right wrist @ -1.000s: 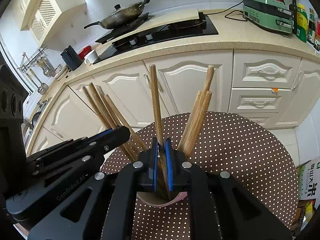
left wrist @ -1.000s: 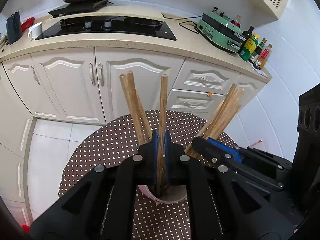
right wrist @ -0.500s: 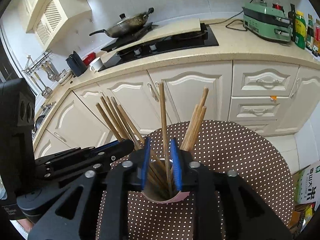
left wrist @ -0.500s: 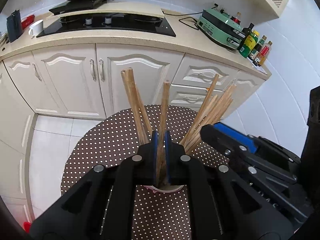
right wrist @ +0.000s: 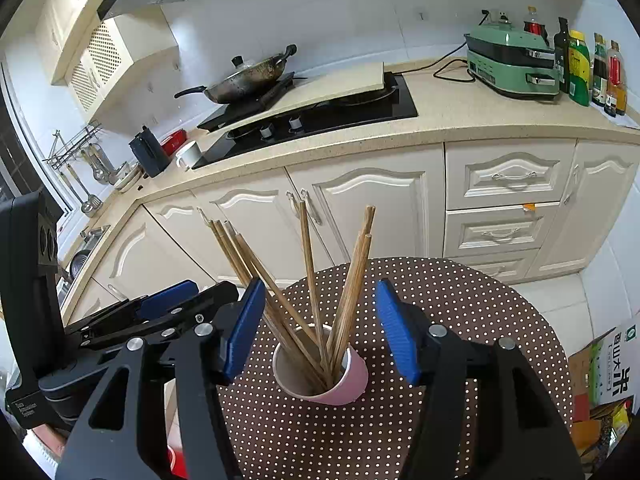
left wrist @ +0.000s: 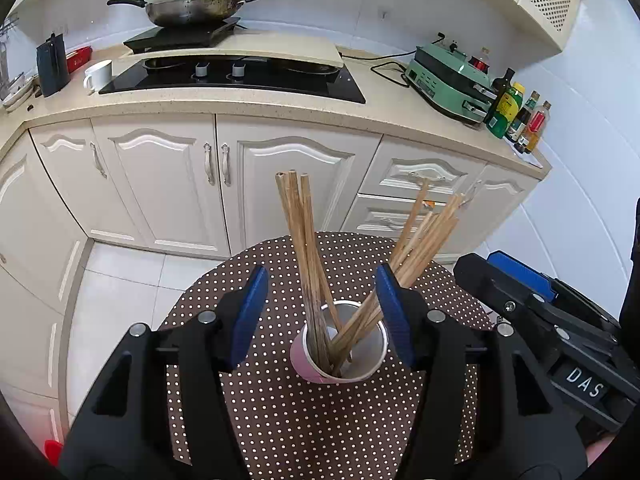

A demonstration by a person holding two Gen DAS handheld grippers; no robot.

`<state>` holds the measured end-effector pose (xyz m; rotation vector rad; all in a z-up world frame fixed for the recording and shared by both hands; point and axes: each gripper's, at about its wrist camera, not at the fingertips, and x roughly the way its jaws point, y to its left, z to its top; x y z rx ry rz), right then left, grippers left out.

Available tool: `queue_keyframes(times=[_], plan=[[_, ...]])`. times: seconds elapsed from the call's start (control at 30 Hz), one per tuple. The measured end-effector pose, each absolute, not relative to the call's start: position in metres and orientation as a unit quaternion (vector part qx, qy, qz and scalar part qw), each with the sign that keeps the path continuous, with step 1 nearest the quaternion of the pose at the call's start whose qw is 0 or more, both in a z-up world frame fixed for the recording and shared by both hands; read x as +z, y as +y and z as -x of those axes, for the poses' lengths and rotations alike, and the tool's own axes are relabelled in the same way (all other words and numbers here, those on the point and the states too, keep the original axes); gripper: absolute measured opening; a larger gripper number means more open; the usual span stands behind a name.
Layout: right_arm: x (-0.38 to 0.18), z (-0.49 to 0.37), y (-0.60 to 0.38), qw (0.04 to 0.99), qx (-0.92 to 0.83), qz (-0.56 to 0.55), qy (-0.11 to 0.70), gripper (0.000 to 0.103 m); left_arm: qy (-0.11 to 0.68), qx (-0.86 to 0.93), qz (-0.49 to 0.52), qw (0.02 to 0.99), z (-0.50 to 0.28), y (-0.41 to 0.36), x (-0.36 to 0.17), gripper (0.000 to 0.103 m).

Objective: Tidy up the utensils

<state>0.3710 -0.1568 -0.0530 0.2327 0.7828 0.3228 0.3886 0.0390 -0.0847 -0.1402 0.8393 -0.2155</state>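
The chopsticks [left wrist: 304,264] stand all together in the pink cup [left wrist: 340,352], which sits on the dotted worktop [left wrist: 280,412]. Both the left tongs [left wrist: 320,312] and the right tongs [right wrist: 320,324] have just been opening and now stand open, with sticks between the blue pads but not pressed by them. The risk I see is the light cup: the sticks lean outward in two bunches, so if a pad catches one of them while pulling away, the cup may tip over and the sticks may scatter on the worktop.
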Motion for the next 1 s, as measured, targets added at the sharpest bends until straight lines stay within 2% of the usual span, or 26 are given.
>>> queue_keyframes(times=[0.5,1.0], plan=[[-0.039,-0.328,-0.168,0.91,0.157,-0.114,0.367,0.06,0.385,-0.08,0.048,0.918,-0.342,0.037,-0.067,0.065],[-0.026,-0.252,-0.181,0.911,0.18,-0.101,0.357,0.062,0.36,-0.051,0.043,0.93,-0.255,0.031,-0.05,0.075]])
